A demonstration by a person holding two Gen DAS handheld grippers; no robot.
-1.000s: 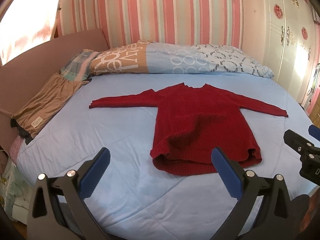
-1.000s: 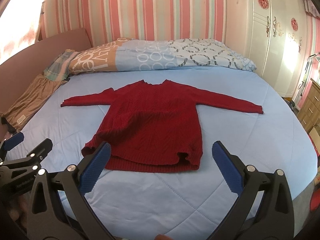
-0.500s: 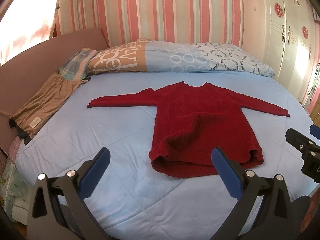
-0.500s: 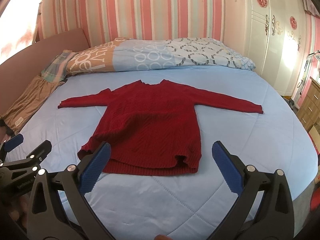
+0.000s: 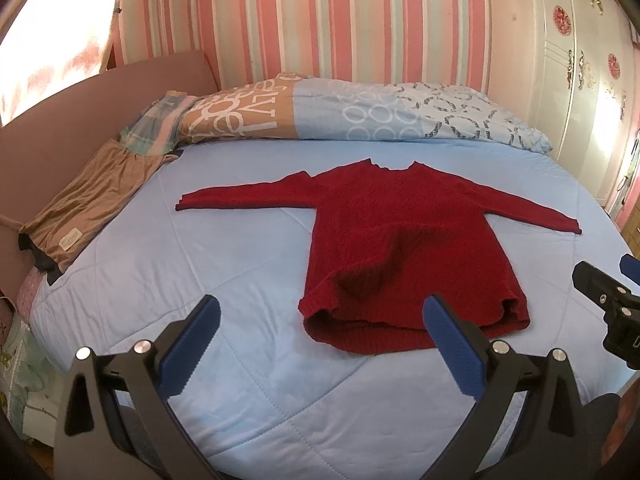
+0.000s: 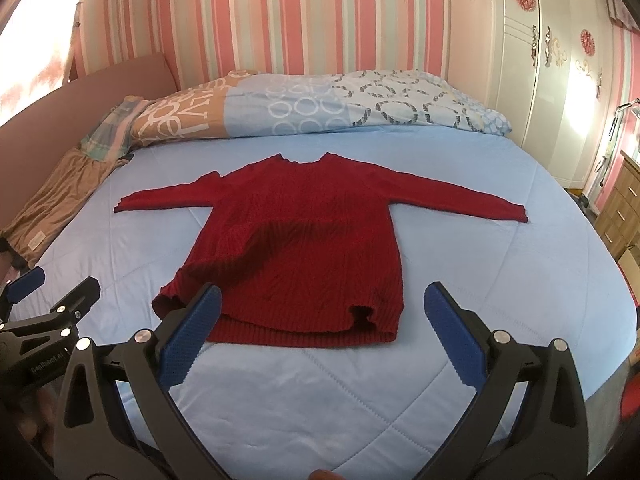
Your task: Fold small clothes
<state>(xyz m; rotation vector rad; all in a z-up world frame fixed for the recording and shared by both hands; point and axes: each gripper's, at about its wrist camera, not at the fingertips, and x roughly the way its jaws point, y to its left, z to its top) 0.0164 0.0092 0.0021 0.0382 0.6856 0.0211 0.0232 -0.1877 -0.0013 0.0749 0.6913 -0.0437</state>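
Observation:
A small red knitted sweater lies flat on the light blue bed cover, neck toward the pillows, both sleeves spread out sideways. Its hem is slightly rumpled and faces me. My left gripper is open above the cover just before the hem's left corner, holding nothing. My right gripper is open too, level with the hem, its left pad overlapping the hem's left corner in view. Each gripper shows at the edge of the other's view.
A patterned duvet lies rolled along the head of the bed. A brown garment lies at the left edge by the pink headboard. A white wardrobe and a wooden drawer unit stand to the right.
Both grippers have drifted slightly nearer the sweater, which sits a little lower and larger in view. The sweater itself has not moved, and both grippers stay open.

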